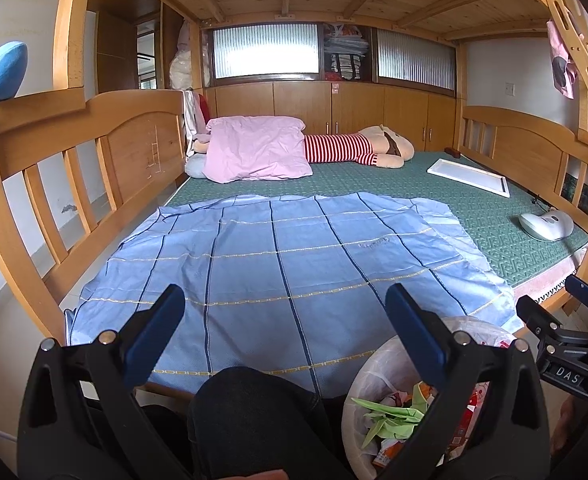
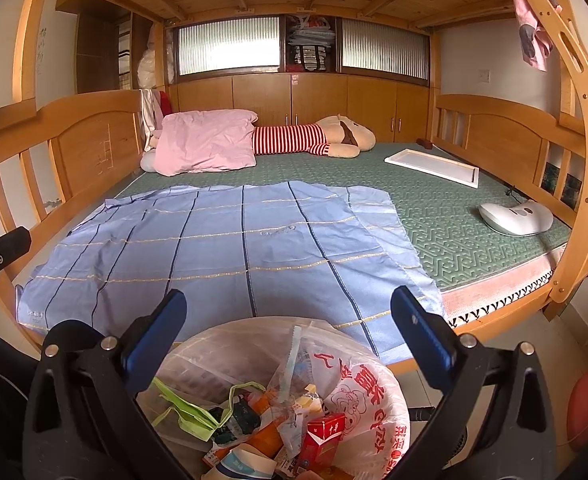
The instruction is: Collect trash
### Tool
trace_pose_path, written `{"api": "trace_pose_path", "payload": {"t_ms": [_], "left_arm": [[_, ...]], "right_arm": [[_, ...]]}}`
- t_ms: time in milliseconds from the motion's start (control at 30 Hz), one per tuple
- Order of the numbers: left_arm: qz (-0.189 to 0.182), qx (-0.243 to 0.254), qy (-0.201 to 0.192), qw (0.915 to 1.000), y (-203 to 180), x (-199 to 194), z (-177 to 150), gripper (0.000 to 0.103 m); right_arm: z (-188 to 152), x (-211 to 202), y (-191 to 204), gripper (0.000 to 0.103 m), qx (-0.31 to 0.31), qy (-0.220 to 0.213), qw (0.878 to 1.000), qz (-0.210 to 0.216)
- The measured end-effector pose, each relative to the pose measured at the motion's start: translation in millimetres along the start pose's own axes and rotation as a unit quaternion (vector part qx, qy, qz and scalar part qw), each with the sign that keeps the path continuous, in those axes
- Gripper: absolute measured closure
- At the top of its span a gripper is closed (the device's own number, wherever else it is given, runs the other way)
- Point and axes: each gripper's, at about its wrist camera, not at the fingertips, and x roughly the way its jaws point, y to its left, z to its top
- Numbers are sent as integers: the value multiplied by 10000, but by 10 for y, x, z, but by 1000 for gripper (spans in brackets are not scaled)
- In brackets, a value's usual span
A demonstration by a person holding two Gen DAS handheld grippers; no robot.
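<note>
The left gripper (image 1: 284, 330) hung over the near edge of the bed (image 1: 473, 216), its blue fingers (image 1: 156, 336) spread wide apart with nothing between them. Below it, at 6 o'clock in the left wrist view, a dark-trousered knee (image 1: 254, 420) filled the gap. The right gripper (image 2: 290, 336) was likewise wide apart and empty, poised directly above the trash bin (image 2: 373, 412), which sat on the floor just beside the bed's near edge. The bin was lined with a translucent plastic bag (image 2: 357, 396) printed in red, and held the trash: a folded green paper (image 2: 186, 412), a red carton (image 2: 325, 436), orange wrappers and other scraps. In the left wrist view the same bin showed at 5 o'clock. A blue checked sheet (image 2: 222, 248) lay flat on the green mat, bare of any litter. Toward 12 o'clock lay a pink pillow (image 2: 206, 140) and a striped plush toy (image 2: 313, 138); at 2 o'clock a white tray (image 2: 433, 164), at 3 o'clock a white device (image 2: 513, 218).
</note>
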Motion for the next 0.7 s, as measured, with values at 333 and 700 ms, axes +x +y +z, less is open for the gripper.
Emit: {"api": "trace_pose_path", "payload": {"t_ms": [333,700], "left_arm": [[-3,-12,-1,10000,3,3,-2,3],[-22,2,12,10000,-4,-1,-24,3]], "right_arm": [[3,0,4,3,5,20,10000,4],[-23,22,10,3,-13,55,10000,9]]}}
